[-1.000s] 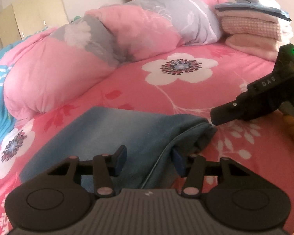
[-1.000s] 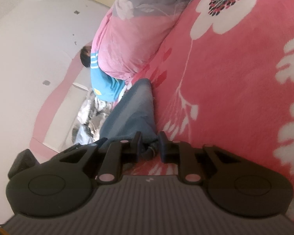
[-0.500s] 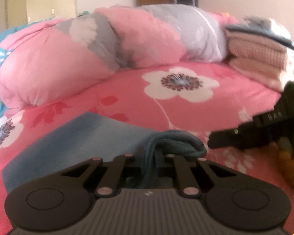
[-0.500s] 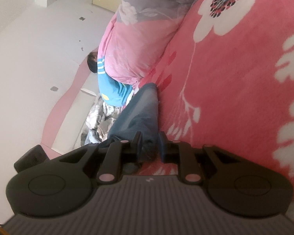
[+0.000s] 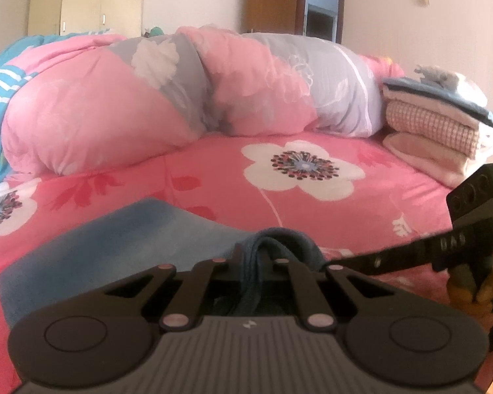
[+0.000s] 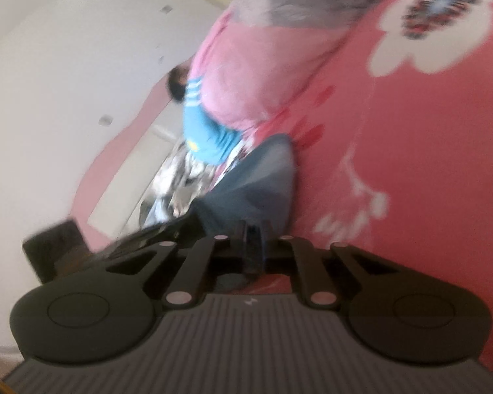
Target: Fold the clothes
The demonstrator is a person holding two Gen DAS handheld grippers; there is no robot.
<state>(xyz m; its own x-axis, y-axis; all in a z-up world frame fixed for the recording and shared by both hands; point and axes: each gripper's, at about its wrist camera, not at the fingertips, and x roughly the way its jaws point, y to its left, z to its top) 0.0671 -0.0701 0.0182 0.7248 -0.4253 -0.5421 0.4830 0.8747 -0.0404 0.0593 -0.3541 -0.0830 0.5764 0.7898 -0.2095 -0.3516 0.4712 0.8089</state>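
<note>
A blue denim garment [image 5: 121, 239] lies flat on the pink flowered bed sheet [image 5: 213, 170], low in the left wrist view. My left gripper [image 5: 254, 256] is shut on a bunched edge of it, the cloth rising in a fold between the fingers. From the right, my right gripper [image 5: 332, 266] reaches in, its tip against the same bunched edge. In the blurred, tilted right wrist view the right gripper [image 6: 254, 229] is shut on the denim garment [image 6: 263, 180], with the left gripper's body [image 6: 141, 239] close beside it.
A rolled pink and grey quilt [image 5: 180, 98] fills the back of the bed. A stack of folded clothes [image 5: 440, 121] sits at the right rear. A person in a blue striped top [image 6: 203, 128] lies at the bed's far left. A hand [image 5: 476, 292] holds the right gripper.
The left gripper went from open over the garment's edge to shut on it and lifted the fold. The right gripper closed tighter on the denim, and its view has swung and blurred.
</note>
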